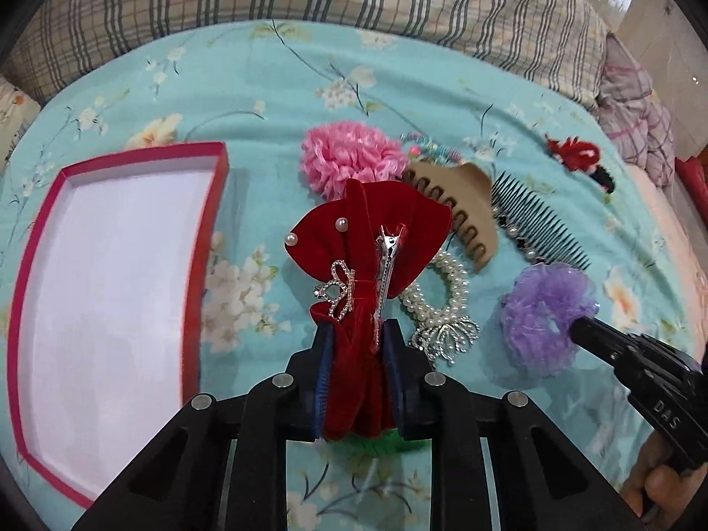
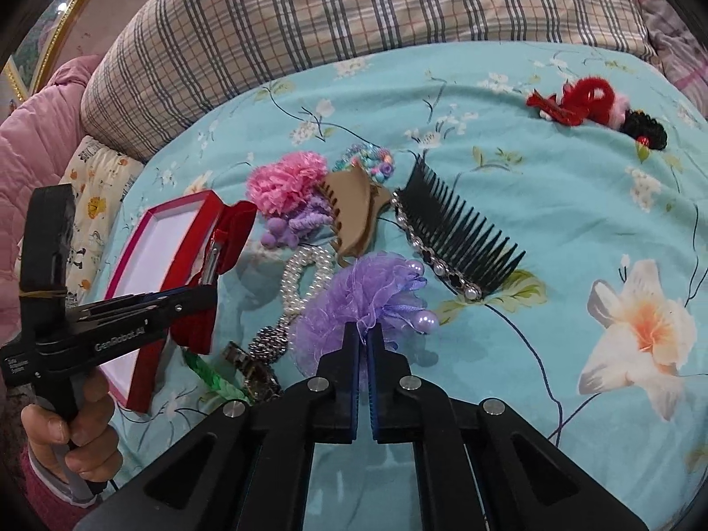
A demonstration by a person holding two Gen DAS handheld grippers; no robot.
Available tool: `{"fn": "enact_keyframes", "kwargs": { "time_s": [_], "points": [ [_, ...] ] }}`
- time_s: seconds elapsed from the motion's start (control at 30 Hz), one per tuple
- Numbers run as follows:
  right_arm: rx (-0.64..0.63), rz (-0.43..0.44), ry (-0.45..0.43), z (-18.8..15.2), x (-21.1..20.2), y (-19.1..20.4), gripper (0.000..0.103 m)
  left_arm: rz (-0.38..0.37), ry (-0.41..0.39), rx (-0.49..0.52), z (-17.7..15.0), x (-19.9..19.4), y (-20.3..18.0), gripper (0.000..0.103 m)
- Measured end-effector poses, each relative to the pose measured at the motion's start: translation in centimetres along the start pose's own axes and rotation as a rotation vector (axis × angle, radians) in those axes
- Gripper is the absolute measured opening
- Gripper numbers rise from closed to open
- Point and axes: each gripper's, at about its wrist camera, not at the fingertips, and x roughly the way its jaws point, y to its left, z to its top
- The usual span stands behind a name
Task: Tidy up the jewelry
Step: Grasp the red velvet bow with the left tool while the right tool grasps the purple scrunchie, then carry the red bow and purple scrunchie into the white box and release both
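Turquoise floral bedsheet (image 1: 398,84) carries the jewelry – the left gripper (image 1: 356,332) clamps a red velvet bow clip (image 1: 367,239) just right of the red box (image 1: 208,239), the right gripper (image 2: 363,332) pinches a purple scrunchie (image 2: 354,292) near the black comb (image 2: 460,230).

On the bed (image 1: 398,71), the shallow red-rimmed cardboard box (image 1: 208,239) lies at the left. Right of it, the red velvet bow clip (image 1: 376,230) sits in the left tool (image 1: 356,332). Behind it lies the pink frilly scrunchie (image 1: 349,155); right of that the tan plastic claw clip (image 1: 460,203), then the black toothed comb (image 1: 540,225). The purple mesh scrunchie (image 2: 363,292), before the comb, sits in the right tool (image 2: 363,345).
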Motion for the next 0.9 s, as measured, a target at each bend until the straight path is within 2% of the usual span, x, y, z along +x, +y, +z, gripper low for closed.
{"fn": "enact_keyframes", "kwargs": {
  "time_s": [0.27,0.5,0.9],
  "points": [
    [-0.045,0.029,-0.022,0.7,-0.8,2.7,0.002,-0.003,-0.054,-0.051,-2.1,-5.3,2.4,0.021],
    [-0.105,0.079,-0.031,1.3,-0.7,6.4,0.001,0.033,-0.093,-0.088,-4.0,-9.5,5.6,0.021],
    [-0.251,0.263,0.034,0.6,2.8,17.0,0.001,0.143,-0.100,-0.217,-7.7,-13.9,12.8,0.021]
  ]
}}
